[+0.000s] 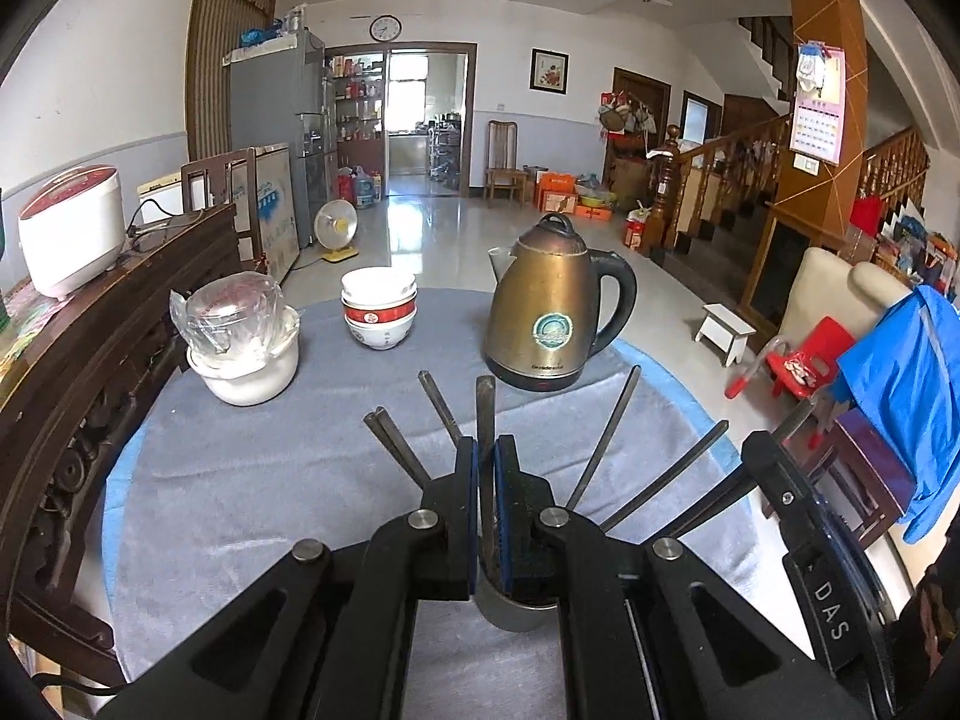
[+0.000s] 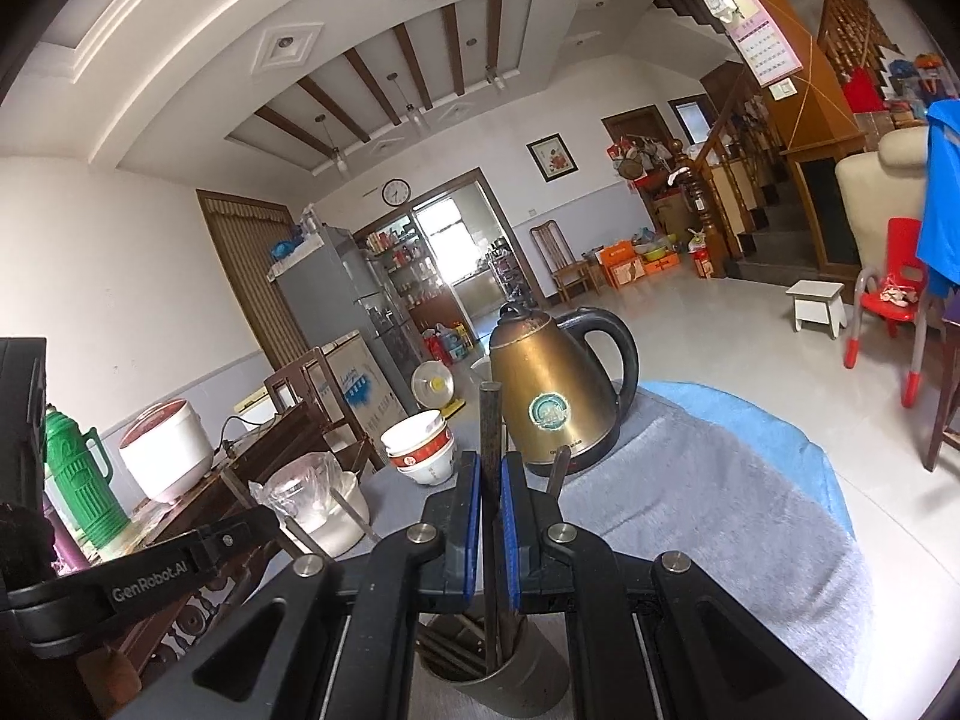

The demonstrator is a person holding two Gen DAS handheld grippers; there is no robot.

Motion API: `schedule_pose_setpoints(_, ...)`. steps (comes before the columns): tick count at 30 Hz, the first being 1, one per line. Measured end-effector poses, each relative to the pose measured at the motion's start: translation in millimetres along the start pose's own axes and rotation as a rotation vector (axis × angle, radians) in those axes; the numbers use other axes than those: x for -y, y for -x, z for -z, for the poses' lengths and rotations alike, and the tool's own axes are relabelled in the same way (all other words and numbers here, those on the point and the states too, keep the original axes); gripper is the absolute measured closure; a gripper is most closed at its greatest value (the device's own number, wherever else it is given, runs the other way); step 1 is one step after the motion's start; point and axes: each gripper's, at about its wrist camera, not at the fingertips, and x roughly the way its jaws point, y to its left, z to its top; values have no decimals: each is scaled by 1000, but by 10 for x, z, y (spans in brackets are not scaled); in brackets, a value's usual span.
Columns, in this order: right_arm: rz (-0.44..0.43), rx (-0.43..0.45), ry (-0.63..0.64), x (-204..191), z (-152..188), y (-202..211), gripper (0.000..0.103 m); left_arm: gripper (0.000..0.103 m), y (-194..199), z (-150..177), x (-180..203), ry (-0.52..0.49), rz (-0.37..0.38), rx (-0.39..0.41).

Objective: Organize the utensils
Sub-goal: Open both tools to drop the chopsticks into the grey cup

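A metal utensil cup (image 1: 516,609) stands on the grey table cloth (image 1: 270,480), right under both grippers; it also shows in the right wrist view (image 2: 510,678). Several dark chopsticks (image 1: 606,438) fan out of it. My left gripper (image 1: 486,456) is shut on one upright chopstick (image 1: 485,414) whose lower end is in the cup. My right gripper (image 2: 491,480) is shut on another upright chopstick (image 2: 490,432) that reaches down into the cup. The right gripper shows at the right of the left wrist view (image 1: 774,468).
A brass electric kettle (image 1: 555,312) stands behind the cup. Stacked bowls (image 1: 379,309) and a white pot with a plastic-wrapped lid (image 1: 243,336) stand at the back left. A dark wooden sideboard (image 1: 90,360) with a rice cooker (image 1: 69,228) borders the table's left.
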Motion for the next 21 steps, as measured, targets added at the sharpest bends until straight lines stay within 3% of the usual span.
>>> schedule_pose_setpoints(21,-3,-6,24,-132,48,55,95,95,-42,66,-108,0,-27,-13)
